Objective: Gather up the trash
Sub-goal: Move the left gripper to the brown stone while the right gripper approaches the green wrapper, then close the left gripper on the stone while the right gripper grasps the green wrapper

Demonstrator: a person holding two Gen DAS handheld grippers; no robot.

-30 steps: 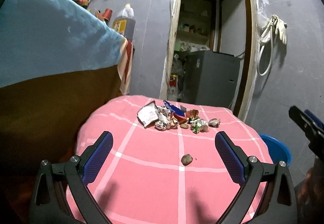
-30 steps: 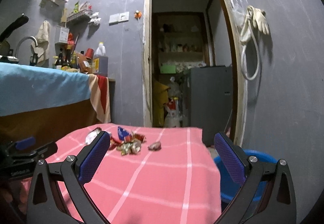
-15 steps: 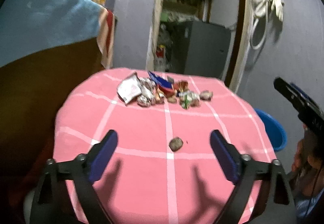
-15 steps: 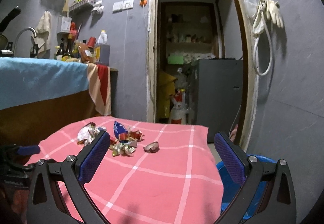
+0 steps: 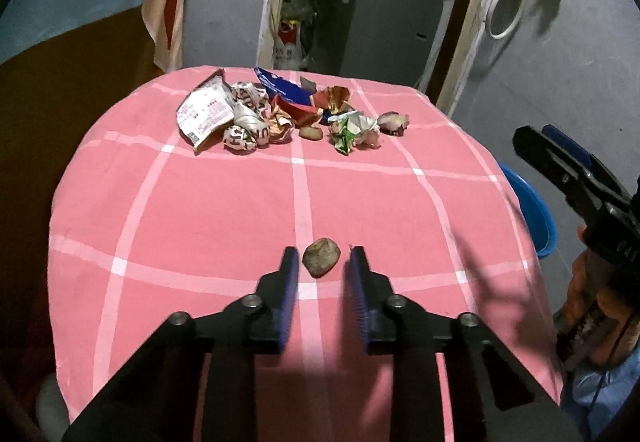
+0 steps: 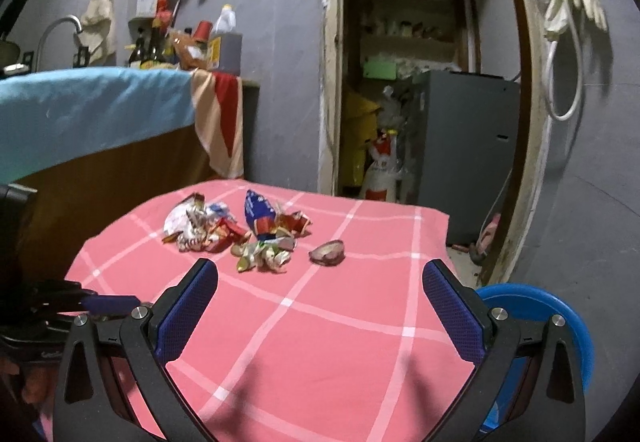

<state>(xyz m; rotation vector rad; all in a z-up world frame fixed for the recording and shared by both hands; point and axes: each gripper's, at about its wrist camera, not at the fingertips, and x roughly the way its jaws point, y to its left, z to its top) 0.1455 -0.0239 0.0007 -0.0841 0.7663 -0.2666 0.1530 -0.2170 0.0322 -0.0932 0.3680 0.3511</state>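
We work over the pink checked tablecloth (image 5: 224, 210), with the blue bin (image 6: 560, 314) just beside its right edge, presumably to receive scraps. The trash pile (image 5: 276, 114) lies at the far side. Our right gripper (image 6: 320, 306) hangs spread wide and empty. Our left gripper (image 5: 322, 262) has narrowed around the lone brown scrap (image 5: 321, 257), fingers flanking it, not yet pinching.

**Open cloth up front, litter at the back**

The pink checked tablecloth (image 5: 224, 210) lies bare between the lone brown scrap (image 5: 321, 257) and the wrapper pile (image 5: 276, 114). The blue tub (image 6: 536, 306) sits low beside the right edge; the blue-draped counter (image 6: 88, 110) walls the left.
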